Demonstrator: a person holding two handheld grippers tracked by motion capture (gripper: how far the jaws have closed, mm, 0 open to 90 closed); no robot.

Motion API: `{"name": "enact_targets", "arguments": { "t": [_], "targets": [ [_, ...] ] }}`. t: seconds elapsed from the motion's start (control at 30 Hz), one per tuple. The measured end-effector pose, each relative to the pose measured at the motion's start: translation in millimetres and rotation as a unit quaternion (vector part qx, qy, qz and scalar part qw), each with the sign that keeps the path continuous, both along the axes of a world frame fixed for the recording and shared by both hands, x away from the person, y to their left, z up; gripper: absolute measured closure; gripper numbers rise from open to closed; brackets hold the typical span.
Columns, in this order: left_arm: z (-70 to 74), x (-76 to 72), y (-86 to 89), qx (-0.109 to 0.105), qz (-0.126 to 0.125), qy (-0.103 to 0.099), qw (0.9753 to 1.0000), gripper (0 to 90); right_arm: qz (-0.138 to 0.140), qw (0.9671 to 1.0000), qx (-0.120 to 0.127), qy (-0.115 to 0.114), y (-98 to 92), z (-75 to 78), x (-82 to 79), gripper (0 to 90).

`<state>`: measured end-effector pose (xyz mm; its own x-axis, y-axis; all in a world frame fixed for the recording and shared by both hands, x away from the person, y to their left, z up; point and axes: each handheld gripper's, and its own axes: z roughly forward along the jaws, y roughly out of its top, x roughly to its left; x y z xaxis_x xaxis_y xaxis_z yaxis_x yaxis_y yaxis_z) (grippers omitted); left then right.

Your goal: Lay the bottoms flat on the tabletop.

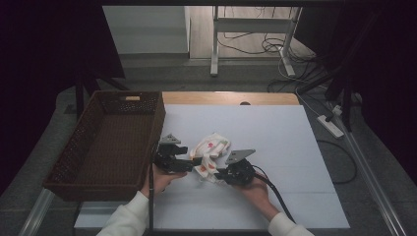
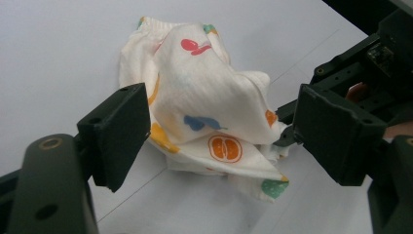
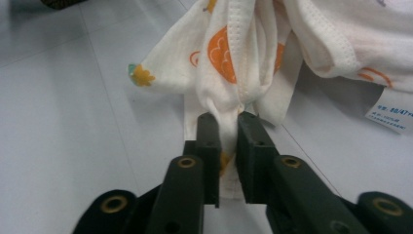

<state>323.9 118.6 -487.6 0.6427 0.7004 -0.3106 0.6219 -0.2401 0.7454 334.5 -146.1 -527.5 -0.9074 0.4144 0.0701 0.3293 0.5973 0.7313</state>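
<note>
A small white garment (image 1: 212, 145) printed with coloured fruit lies crumpled in the middle of the white table (image 1: 280, 132). My right gripper (image 3: 227, 121) is shut on a bunched fold of the garment (image 3: 229, 48) at its near edge, with cloth squeezed between the jaws. In the high view the right gripper (image 1: 217, 173) sits at the garment's near right side. My left gripper (image 2: 221, 122) stands wide open, its jaws on either side of the garment (image 2: 204, 87) and apart from it. From above, the left gripper (image 1: 193, 162) is at the garment's left.
A brown wicker basket (image 1: 158, 120) stands at the table's left, close behind my left hand, with nothing in it. A white care label (image 3: 392, 114) hangs from the garment. Beyond the table's far edge are a desk frame and cables on the floor.
</note>
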Motion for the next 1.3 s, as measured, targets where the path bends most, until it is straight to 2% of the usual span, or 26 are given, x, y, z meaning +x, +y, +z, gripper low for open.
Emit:
{"name": "enact_targets", "arguments": {
  "t": [0.23,0.5,0.9,1.13,1.3],
  "targets": [
    [-0.4,0.1,0.4,0.000,0.000,0.000,1.0000,20.6,-0.002,1.0000,0.002,0.004,-4.6,3.2,0.0,82.9],
    [-0.3,-0.8,-0.6,0.003,-0.002,-0.001,1.0000,20.5,0.000,1.0000,0.001,-0.005,-9.1,8.0,-3.8,83.2],
    [-1.0,-0.5,-0.9,0.004,-0.002,0.002,1.0000,20.5,-0.009,0.9998,0.016,-0.008,-29.8,17.8,-10.0,83.1],
    [-0.4,-0.8,-1.1,0.002,-0.002,0.001,1.0000,20.5,-0.011,0.9998,0.013,-0.014,-38.8,21.1,-15.7,83.0],
    [0.6,-1.4,-1.0,0.000,-0.002,0.001,1.0000,20.5,-0.018,0.9996,0.018,-0.008,-48.3,23.5,-21.8,83.0]
  ]
}}
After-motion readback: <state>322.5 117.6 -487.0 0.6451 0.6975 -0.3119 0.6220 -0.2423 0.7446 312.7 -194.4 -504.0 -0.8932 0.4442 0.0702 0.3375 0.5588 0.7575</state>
